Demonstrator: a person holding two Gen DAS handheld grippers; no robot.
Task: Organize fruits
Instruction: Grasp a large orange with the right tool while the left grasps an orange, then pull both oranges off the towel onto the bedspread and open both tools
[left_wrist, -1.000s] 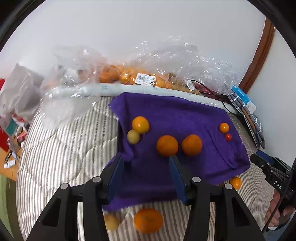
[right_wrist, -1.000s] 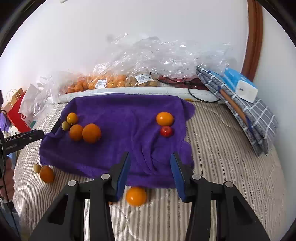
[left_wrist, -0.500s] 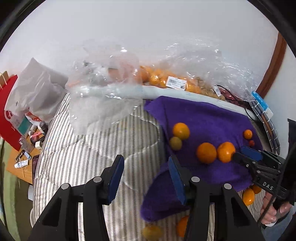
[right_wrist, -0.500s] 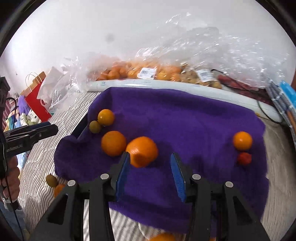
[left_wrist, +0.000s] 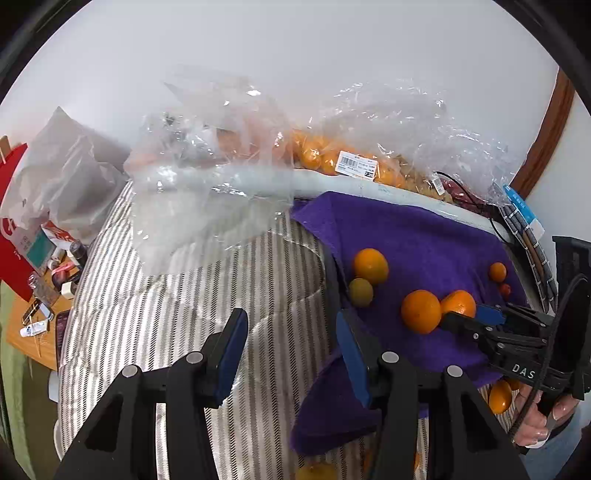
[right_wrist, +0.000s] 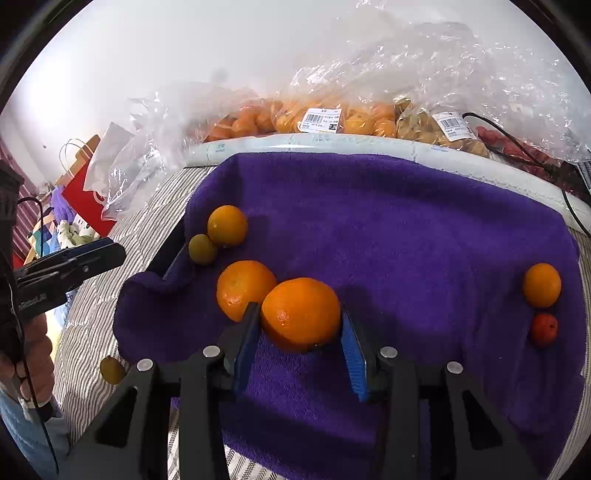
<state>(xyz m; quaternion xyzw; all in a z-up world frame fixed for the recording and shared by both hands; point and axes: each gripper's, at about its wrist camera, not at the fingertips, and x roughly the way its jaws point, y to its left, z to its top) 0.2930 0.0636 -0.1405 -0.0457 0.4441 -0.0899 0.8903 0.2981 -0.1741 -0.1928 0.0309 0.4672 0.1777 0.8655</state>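
I see a purple terry towel (right_wrist: 388, 229) spread over a bed with a striped quilt (left_wrist: 155, 302); the towel's near-left edge is rumpled and folded.

My right gripper (right_wrist: 299, 328) has its jaws open and straddling a large orange (right_wrist: 301, 314). The blue pads stand just beside its flanks; I cannot tell whether they touch. The orange is round, slightly flattened, with glossy pitted skin, and rests on the towel. I cannot make out a stem end, so no axis is reported.

A second orange (right_wrist: 242, 286) of similar size touches it on the left. Further back on the left lie a smaller, smoother orange fruit (right_wrist: 227, 225) and a small round olive-green fruit (right_wrist: 202, 249), touching each other. Near the towel's right edge sit another small orange fruit (right_wrist: 541, 284) and, just in front of it, a small red fruit (right_wrist: 543, 328).

My left gripper (left_wrist: 291, 332) hangs over the quilt beside the towel's left edge, jaws wide open and holding nothing.

One small olive fruit (right_wrist: 112, 369) lies off the towel on the quilt. Along the back wall, crinkled clear plastic bags (right_wrist: 332, 114) with barcode labels hold more fruit.
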